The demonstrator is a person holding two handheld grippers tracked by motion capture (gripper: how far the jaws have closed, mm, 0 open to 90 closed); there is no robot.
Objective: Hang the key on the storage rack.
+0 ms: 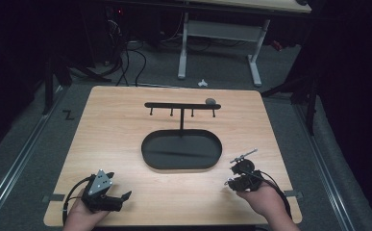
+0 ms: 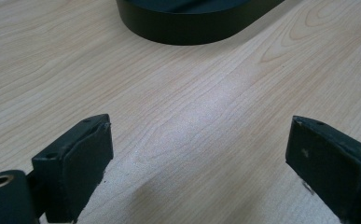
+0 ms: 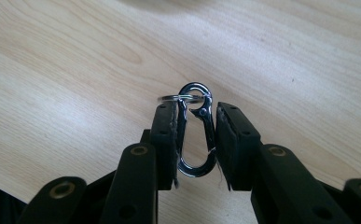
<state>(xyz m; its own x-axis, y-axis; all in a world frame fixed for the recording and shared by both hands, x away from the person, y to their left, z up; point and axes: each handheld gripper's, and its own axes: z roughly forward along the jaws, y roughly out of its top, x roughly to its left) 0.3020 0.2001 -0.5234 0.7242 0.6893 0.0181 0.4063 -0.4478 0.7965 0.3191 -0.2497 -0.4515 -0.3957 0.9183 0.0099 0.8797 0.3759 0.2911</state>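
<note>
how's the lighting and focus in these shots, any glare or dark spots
High view: the table is lit while the surrounding floor falls into darkness. Left gripper view: soft pale glare on the wood, sharp focus. Right gripper view: the snap hook gleams with highlights between the right hand-held gripper pads; the nearest black parts are slightly soft.

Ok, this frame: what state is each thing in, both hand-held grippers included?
Left hand-held gripper: open, nothing between its jaws, low over the table.
Right hand-held gripper: shut on the carabiner.
Carabiner: clamped by its sides, gate closed, key ring at its top.
Hook stand: upright in its tray, hooks bare.
</note>
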